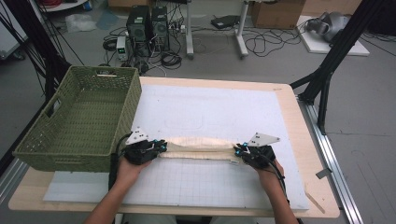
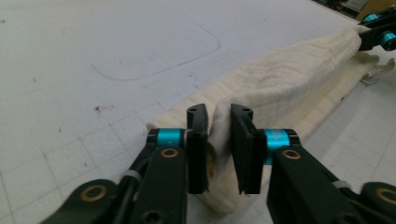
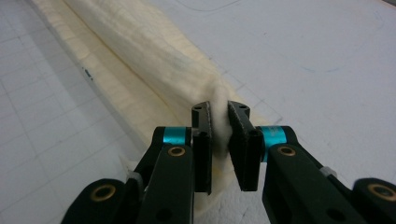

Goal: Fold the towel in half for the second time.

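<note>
On the white gridded mat (image 1: 210,186) that covers the wooden table (image 1: 322,196), a cream quilted cloth (image 1: 198,148) lies folded into a long narrow band, stretched from my left gripper (image 1: 164,146) to my right gripper (image 1: 238,150). I hold one end of it in each. In the left gripper view, my left gripper (image 2: 219,122) has the cloth's end (image 2: 280,84) bunched between its black pads; the jaws stand a little apart, the left pad (image 2: 197,140) against the fabric and a sliver of gap at the right one, so the hold looks loose. In the right gripper view, my right gripper (image 3: 219,116) pinches a thin ridge of the cloth (image 3: 149,56) tightly, the jaws nearly together. A green woven basket (image 1: 79,121) sits at the table's left edge, just beside my left hand (image 1: 128,170). I can read no brand, label or lettering anywhere; faint pen curves mark the mat (image 2: 154,70), nothing legible.
</note>
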`<state>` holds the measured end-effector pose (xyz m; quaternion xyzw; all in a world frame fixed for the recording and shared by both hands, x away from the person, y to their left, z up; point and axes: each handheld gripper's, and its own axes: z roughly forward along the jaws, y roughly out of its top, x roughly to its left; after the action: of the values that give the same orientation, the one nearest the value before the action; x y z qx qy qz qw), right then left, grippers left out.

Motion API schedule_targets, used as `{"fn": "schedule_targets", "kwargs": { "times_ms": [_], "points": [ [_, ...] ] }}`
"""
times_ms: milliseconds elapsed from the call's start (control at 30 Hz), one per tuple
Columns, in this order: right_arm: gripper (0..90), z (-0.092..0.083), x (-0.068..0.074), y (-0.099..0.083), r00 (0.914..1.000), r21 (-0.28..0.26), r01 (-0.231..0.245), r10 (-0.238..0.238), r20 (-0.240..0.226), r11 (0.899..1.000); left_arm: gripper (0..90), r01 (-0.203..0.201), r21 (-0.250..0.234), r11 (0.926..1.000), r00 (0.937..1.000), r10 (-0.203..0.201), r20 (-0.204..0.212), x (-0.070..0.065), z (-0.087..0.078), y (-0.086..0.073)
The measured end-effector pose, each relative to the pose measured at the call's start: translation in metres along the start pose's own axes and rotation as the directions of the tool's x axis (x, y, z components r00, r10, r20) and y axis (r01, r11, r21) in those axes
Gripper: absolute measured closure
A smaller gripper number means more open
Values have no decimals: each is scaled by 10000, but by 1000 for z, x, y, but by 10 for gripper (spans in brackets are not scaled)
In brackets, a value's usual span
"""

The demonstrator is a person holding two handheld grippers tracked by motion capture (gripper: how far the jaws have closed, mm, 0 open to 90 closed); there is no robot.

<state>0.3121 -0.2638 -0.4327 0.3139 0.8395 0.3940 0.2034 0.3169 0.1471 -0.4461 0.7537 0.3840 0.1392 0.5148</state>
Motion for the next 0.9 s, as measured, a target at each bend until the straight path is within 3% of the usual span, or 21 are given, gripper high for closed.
{"fn": "schedule_targets", "kwargs": {
  "times_ms": [100, 267, 333, 467, 633, 800, 900],
  "points": [
    [801, -2, 1, -2, 10000, 38, 55, -55, -30, 10000, 577, 535, -536, 9971, 9985, -528, 152, -2, -6, 7],
    [791, -4, 4, -4, 9997, 147, 242, -243, 20, 9996, 565, 230, -1091, 9938, 9996, -209, 200, -7, -12, 23],
    [775, -5, 5, -5, 9998, 147, 189, -189, 1, 9997, 587, 109, -873, 9961, 9999, -98, 133, -8, -7, 25],
    [697, -10, 6, -5, 9998, 174, 202, -203, 45, 9996, 674, 147, 74, 9999, 9999, -147, 39, -9, 7, 17],
    [561, -27, 1, -6, 9990, -378, -439, 438, -42, 9983, 715, 38, 616, 9981, 9999, -29, -154, -10, 13, 8],
    [498, -42, -5, -1, 9896, -1415, -1426, 1436, -32, 9796, 719, -229, 951, 9952, 9992, 258, -296, -11, 14, 3],
    [506, -40, -2, 10, 9860, -1752, -1633, 1669, 60, 9709, 721, -344, 1108, 9932, 9989, 378, -287, -11, 15, 1]
  ]
}}
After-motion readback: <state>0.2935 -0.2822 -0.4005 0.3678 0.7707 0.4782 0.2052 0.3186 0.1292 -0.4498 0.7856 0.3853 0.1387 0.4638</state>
